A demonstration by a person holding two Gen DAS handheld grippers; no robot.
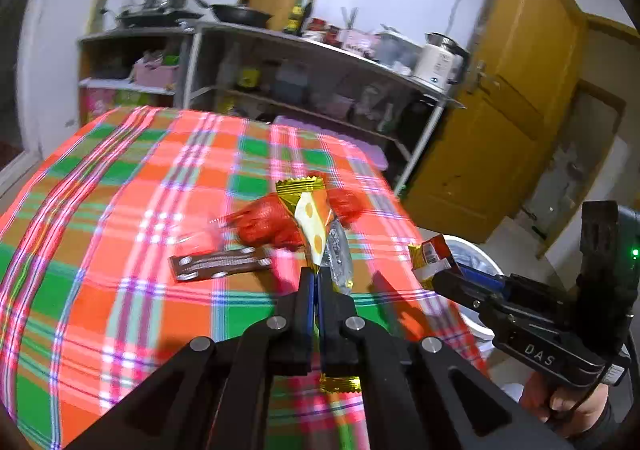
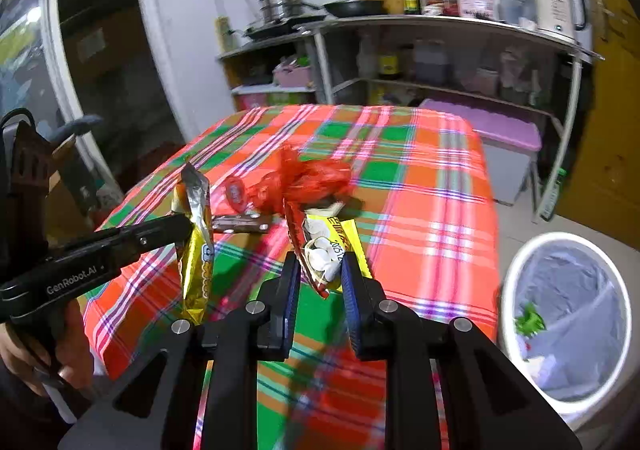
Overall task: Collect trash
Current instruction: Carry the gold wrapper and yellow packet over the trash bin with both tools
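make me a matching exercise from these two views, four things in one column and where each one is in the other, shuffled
Things
1. gold wrapper
2. red and yellow wrapper
3. brown wrapper
4. white bin

Places
A. lying flat on the checked cloth
B. on the floor beside the table
C. pinched in the left gripper
D. between the fingers of the right gripper

Pairs: 1-C, 2-D, 3-A, 4-B
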